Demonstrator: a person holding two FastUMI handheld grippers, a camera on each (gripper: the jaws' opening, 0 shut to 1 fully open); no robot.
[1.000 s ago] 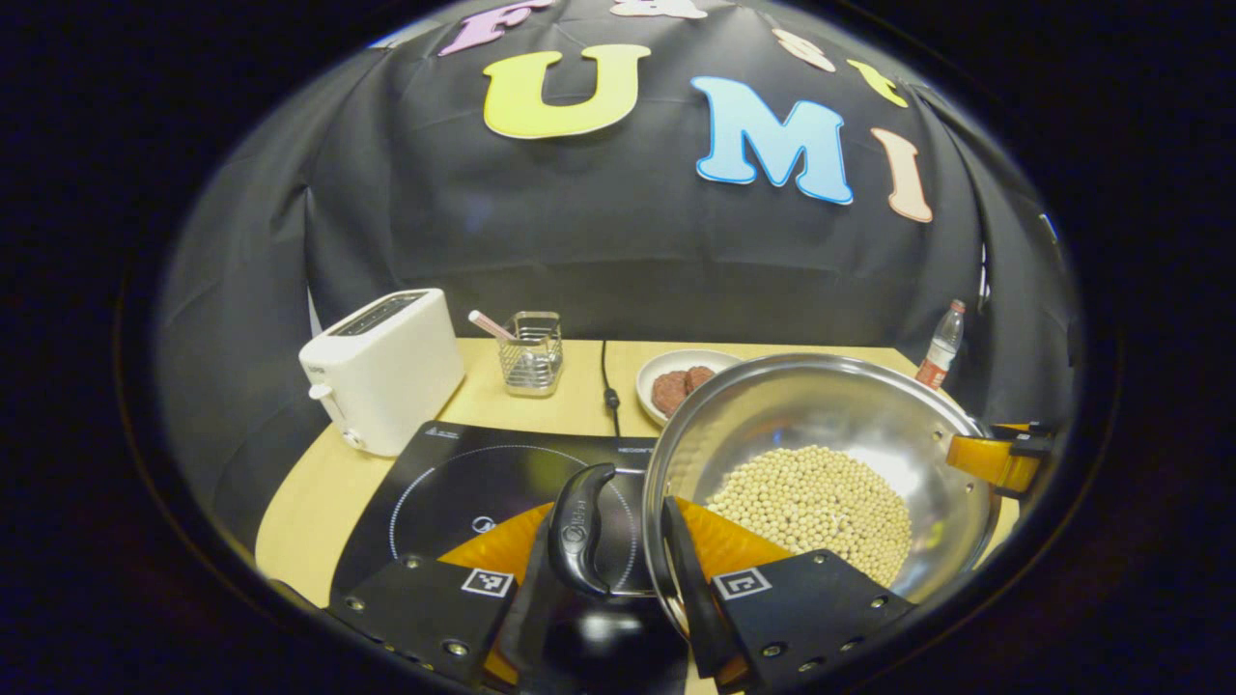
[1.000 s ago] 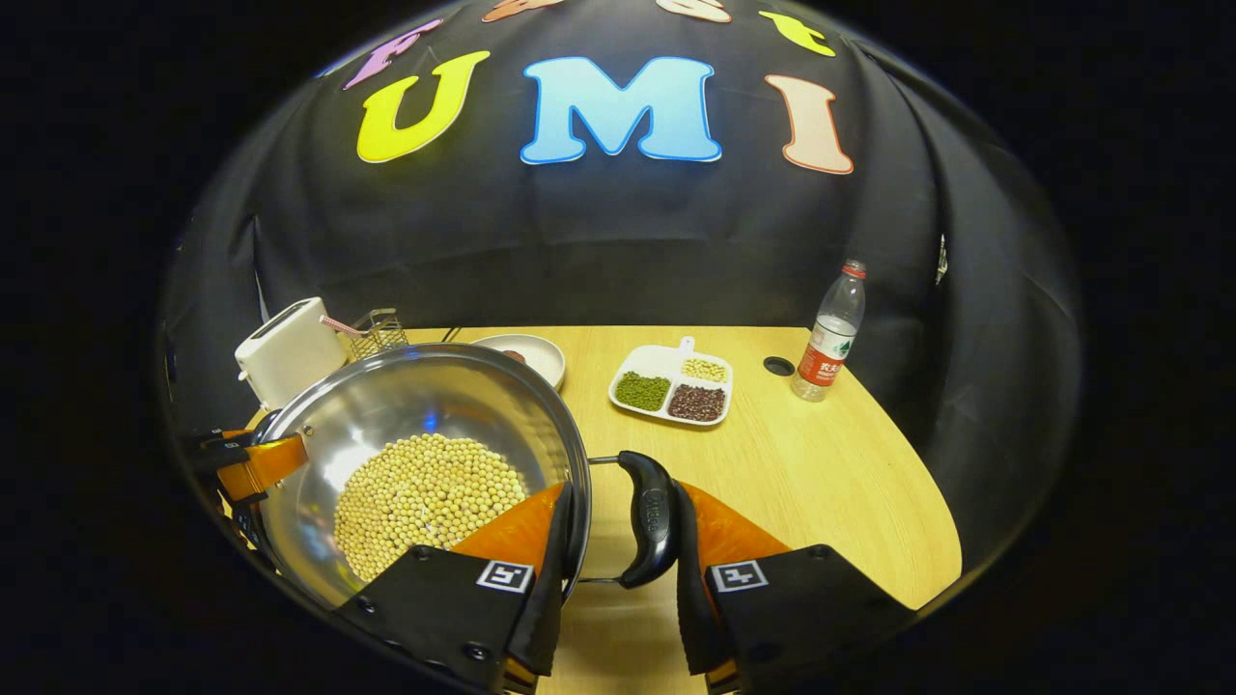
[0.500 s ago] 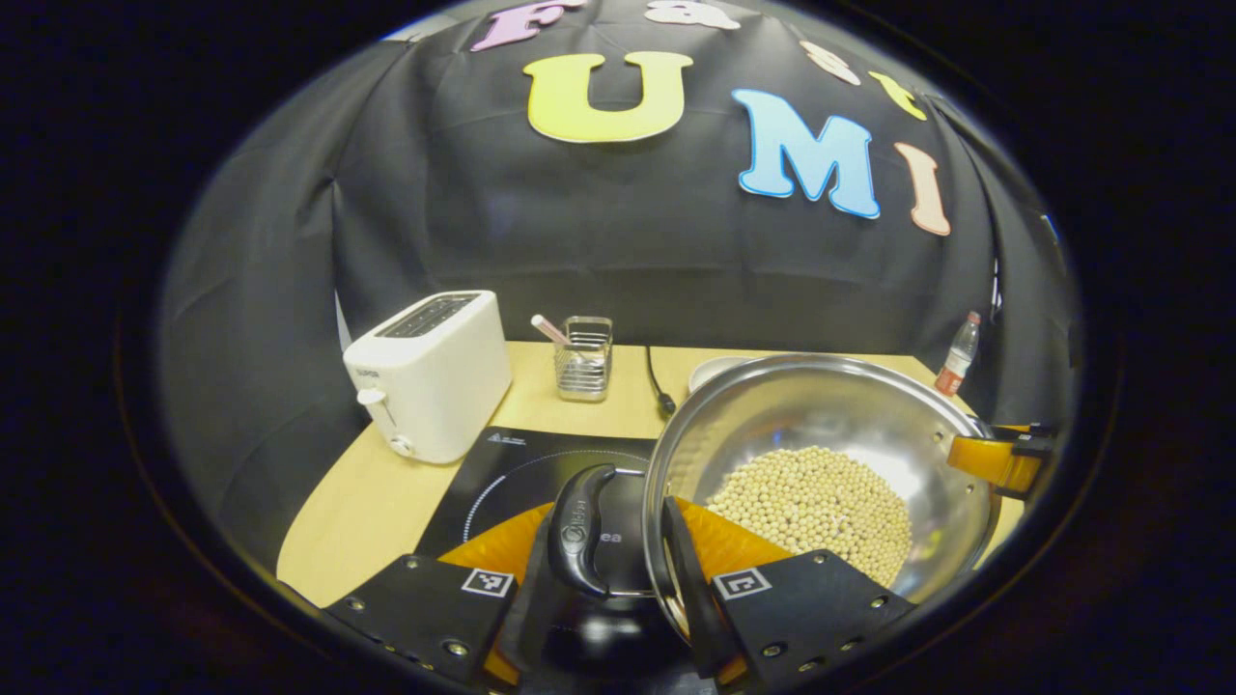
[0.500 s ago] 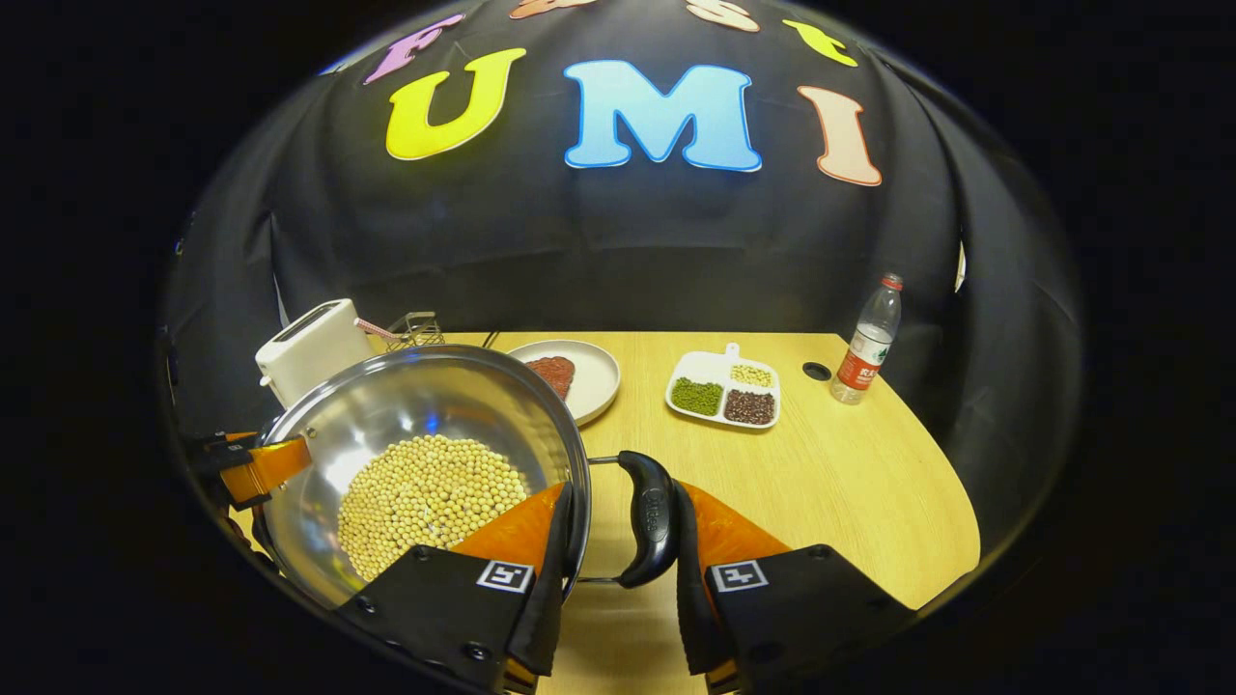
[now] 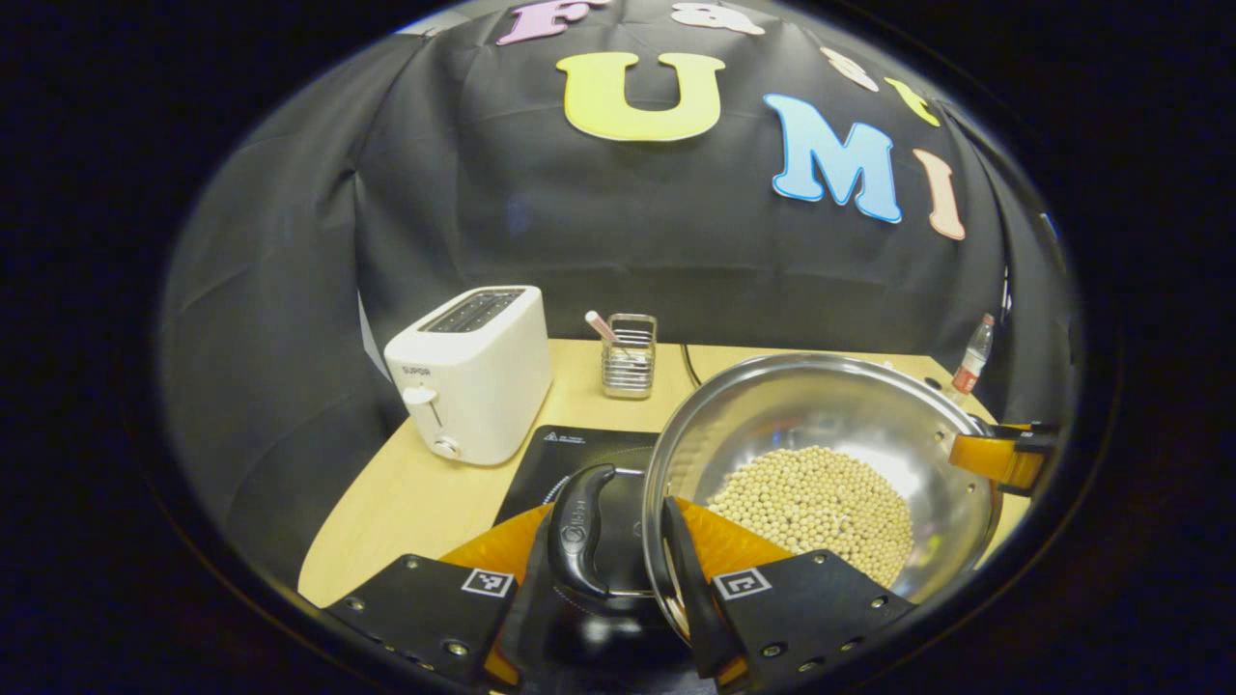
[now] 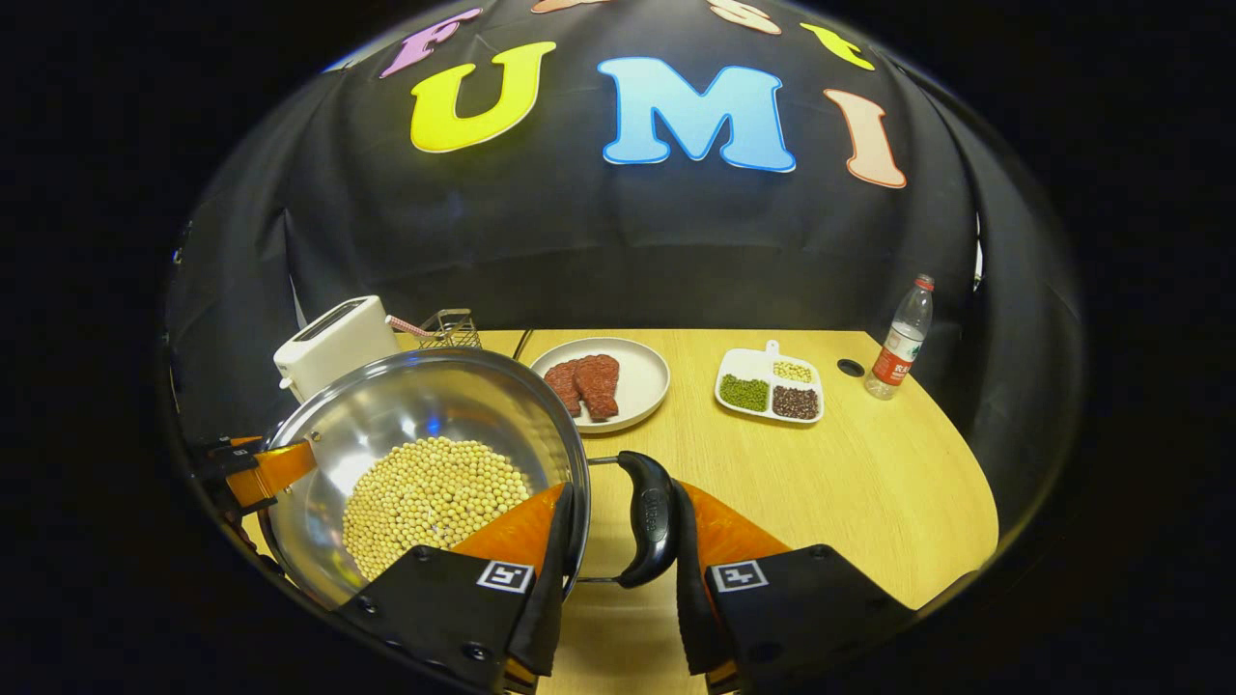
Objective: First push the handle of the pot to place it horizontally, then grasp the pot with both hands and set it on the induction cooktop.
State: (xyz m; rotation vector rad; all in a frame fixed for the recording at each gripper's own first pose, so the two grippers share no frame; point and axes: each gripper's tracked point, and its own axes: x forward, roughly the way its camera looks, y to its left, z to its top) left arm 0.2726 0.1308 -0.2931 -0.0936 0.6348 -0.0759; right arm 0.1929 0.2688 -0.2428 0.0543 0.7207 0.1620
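Pot (image 5: 821, 454) hangs above the bench (image 6: 850, 483), over the cooktop (image 5: 570, 454), level so its beans (image 5: 816, 507) stay put. Left tool (image 5: 618, 560) clamps one handle (image 5: 579, 531), right tool (image 6: 618, 550) the opposite handle (image 6: 649, 521).

Pot (image 5: 821, 415): polished metal, mirror-bright inner wall with glare patches. Its 2 side handles (image 5: 579, 531) look like smooth black plastic, slight sheen, on thin bare-metal wire brackets. Contents: matt pale beans (image 6: 430, 492). Induction cooktop (image 5: 579, 454): glossy black glass-like top. Table (image 6: 830, 483): light wood-grain surface, satin. Toaster (image 5: 473, 386): smooth white plastic look. Utensil holder (image 5: 629, 354): shiny metal wire. Plate (image 6: 637, 381): smooth, glazed-looking. Bottle (image 6: 900, 338): clear plastic.
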